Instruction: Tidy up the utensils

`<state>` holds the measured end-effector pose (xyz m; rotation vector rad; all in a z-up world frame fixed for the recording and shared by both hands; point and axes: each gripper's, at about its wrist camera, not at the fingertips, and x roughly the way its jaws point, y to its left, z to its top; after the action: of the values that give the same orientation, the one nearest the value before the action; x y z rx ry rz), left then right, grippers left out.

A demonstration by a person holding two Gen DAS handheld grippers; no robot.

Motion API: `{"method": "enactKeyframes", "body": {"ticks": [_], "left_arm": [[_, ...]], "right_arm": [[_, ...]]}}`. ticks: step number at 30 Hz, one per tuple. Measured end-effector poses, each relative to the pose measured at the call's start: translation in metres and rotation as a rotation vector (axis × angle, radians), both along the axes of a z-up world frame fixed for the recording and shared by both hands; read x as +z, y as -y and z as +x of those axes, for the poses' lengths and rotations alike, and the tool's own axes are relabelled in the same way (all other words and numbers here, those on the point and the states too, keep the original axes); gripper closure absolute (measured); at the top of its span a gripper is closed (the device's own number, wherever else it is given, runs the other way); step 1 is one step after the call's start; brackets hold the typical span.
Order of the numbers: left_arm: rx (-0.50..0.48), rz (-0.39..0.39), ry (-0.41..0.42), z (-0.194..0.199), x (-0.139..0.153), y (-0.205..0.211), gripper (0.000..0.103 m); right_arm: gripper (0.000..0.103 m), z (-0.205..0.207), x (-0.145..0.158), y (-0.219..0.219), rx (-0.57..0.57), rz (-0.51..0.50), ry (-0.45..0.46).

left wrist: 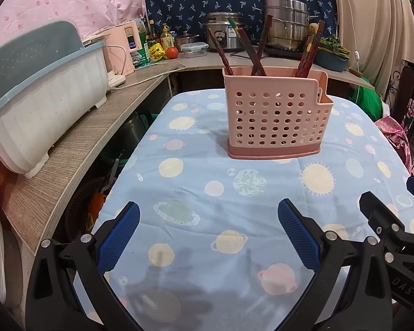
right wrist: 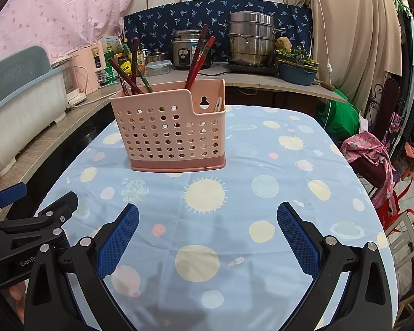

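Both the left gripper (left wrist: 208, 230) and right gripper (right wrist: 207, 230) are held spread wide, empty. Chopsticks (left wrist: 258, 48) are seen in the holder (left wrist: 276, 118); only the right view reveals a spoon (right wrist: 217, 104).

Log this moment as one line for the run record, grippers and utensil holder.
left gripper open, empty | right gripper open, empty | pink holder upright on tablecloth | chopsticks inside holder | both grippers short of holder

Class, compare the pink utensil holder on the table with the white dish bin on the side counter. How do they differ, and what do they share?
The utensil holder is pink with round holes; the dish bin is white with a grey-blue rim. The holder stands on the tablecloth holding chopsticks; the bin sits on the counter, its contents hidden. Both look plastic.
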<state>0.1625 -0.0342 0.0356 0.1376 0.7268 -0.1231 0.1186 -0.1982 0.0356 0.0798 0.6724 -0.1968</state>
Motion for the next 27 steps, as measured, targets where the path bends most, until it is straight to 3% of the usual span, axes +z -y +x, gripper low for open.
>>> {"method": "enactKeyframes", "body": {"ticks": [17, 27], "left_arm": [[-0.003, 0.014, 0.037, 0.0000, 0.0086, 0.0023, 0.007], [0.005, 0.016, 0.017, 0.0044, 0.0061, 0.0012, 0.007]], "right_arm": [[0.006, 0.0006, 0.0010, -0.0002, 0.000, -0.003, 0.001], [0.006, 0.0012, 0.0023, -0.0006, 0.001, -0.005, 0.002]]}}
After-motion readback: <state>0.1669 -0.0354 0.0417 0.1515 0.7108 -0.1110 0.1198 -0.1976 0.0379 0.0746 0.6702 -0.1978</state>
